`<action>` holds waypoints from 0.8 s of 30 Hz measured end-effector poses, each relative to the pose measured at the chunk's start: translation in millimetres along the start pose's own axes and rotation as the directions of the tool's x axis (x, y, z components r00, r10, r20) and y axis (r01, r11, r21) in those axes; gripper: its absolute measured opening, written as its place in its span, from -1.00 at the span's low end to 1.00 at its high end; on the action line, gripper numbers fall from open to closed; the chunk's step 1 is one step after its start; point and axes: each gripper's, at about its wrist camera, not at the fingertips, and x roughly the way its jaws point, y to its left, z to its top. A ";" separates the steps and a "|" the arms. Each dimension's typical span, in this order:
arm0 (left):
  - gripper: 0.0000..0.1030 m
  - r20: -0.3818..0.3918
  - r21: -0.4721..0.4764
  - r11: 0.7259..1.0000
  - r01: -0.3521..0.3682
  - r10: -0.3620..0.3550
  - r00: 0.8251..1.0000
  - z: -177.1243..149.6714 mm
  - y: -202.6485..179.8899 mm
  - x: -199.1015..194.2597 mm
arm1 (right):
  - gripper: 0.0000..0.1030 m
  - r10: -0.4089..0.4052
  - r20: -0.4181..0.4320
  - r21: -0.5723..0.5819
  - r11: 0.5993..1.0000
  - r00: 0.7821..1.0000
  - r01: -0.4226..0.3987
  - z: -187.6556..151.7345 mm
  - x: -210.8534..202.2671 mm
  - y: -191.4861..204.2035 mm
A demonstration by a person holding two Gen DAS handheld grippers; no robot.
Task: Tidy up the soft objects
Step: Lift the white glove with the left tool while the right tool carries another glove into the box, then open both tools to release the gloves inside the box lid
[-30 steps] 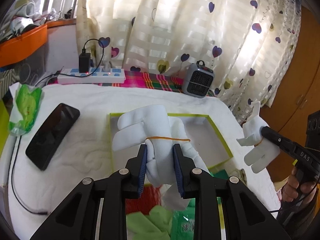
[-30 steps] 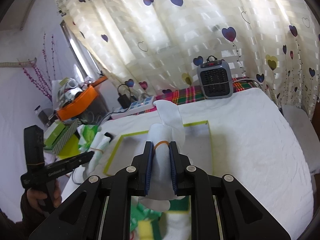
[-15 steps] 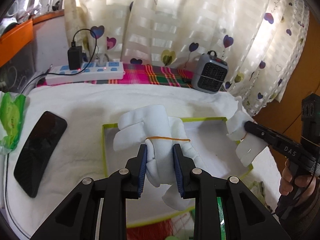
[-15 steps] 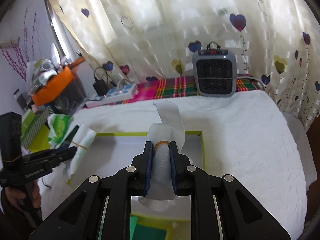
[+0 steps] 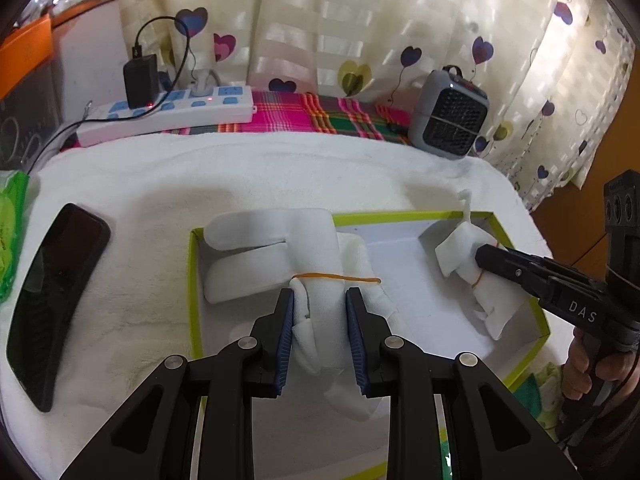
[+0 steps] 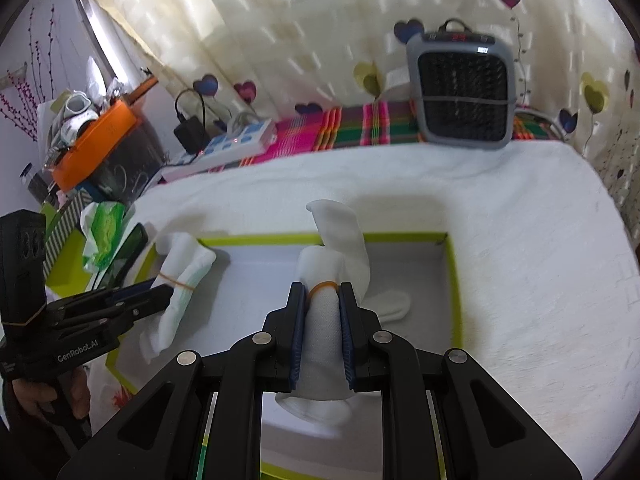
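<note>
My left gripper [image 5: 320, 300] is shut on a thick white sock bundle [image 5: 280, 252] tied with an orange rubber band, held low over the left half of a shallow box with a lime-green rim [image 5: 400, 215]. My right gripper [image 6: 323, 294] is shut on a slimmer white sock bundle [image 6: 340, 236], also banded, held inside the same box [image 6: 400, 235] near its right wall. In the left wrist view the right gripper [image 5: 480, 254] and its bundle [image 5: 460, 256] show at the right. In the right wrist view the left gripper [image 6: 168, 292] and its bundle [image 6: 184, 264] show at the left.
The box lies on a white quilted cover [image 5: 280, 176]. A black phone [image 5: 52, 292] and a green packet [image 5: 12, 232] lie to its left. A power strip [image 5: 168, 114] with a charger and a small grey heater [image 5: 452, 120] stand at the back by the curtain.
Both grippers have come down and forward with their sock bundles, from above the box's near edge to low inside it. The jaws have kept their grip.
</note>
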 end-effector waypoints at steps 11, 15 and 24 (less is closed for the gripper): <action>-0.50 -0.037 0.007 1.000 -0.008 0.008 0.999 -0.9 -2.8 16.6 | -0.61 -0.009 -0.033 -0.003 1.000 0.999 0.009 0.4 12.5 2.8; -0.48 -0.035 0.008 1.000 -0.002 0.002 0.999 -1.9 -2.3 15.4 | -0.55 -0.005 -0.030 0.018 1.000 1.000 0.006 0.0 12.8 0.2; -0.11 -0.035 0.010 1.000 0.003 -0.003 0.999 -5.6 -6.3 8.4 | -0.10 0.011 0.000 0.045 0.999 1.000 -0.011 -0.6 3.7 -0.2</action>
